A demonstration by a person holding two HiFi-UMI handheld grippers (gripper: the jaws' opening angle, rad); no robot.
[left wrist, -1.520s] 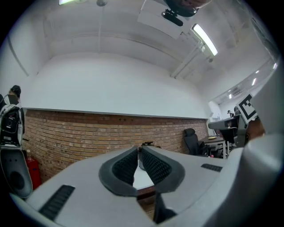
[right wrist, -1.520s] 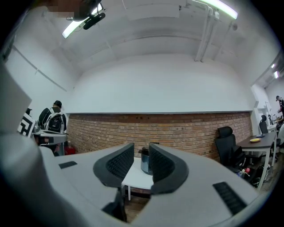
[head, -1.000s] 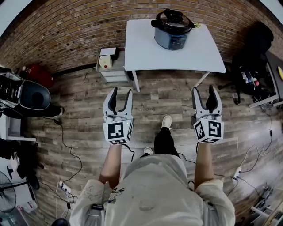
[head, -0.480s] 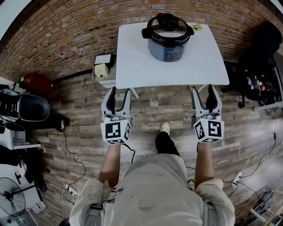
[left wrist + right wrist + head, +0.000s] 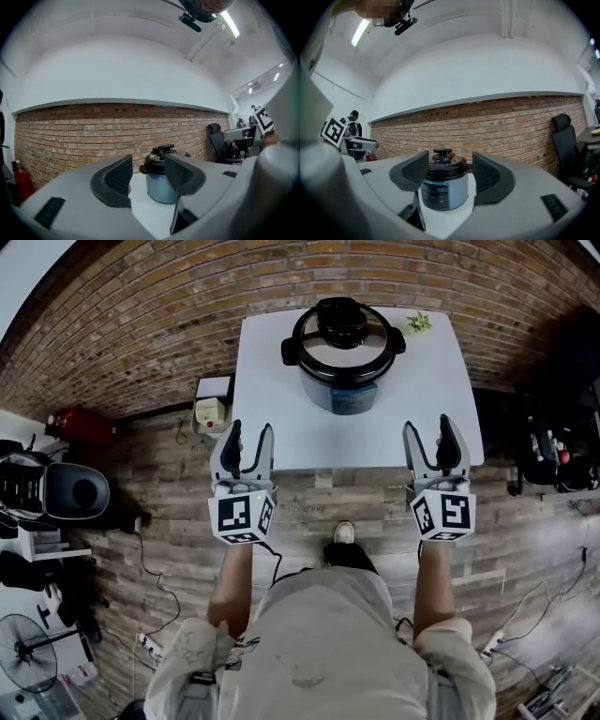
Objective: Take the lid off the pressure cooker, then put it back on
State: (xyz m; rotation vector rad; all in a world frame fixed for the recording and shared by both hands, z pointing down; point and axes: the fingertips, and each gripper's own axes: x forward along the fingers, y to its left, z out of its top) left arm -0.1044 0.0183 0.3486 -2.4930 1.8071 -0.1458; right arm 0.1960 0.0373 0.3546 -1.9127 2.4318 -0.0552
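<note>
A blue-grey pressure cooker point(image 5: 342, 388) stands on a white table point(image 5: 272, 427) by the brick wall, its black lid point(image 5: 343, 337) seated on top with a knob in the middle. The cooker point(image 5: 158, 185) shows between the left jaws and, as a cooker point(image 5: 443, 190) with its lid point(image 5: 443, 166), between the right jaws, well ahead of both. My left gripper point(image 5: 246, 434) hovers at the table's near left edge, open and empty. My right gripper point(image 5: 436, 432) hovers at the near right edge, also open and empty. Both point level toward the wall.
A small green plant point(image 5: 418, 322) sits at the table's far right corner. A low cabinet with a jug point(image 5: 208, 412) stands left of the table. Office chairs point(image 5: 70, 493) and cables lie on the wooden floor at both sides. A black chair point(image 5: 565, 140) stands to the right.
The person has walked toward the table; the cooker and table have come much nearer and both grippers now reach the table's near edge. The jaws keep the same width.
</note>
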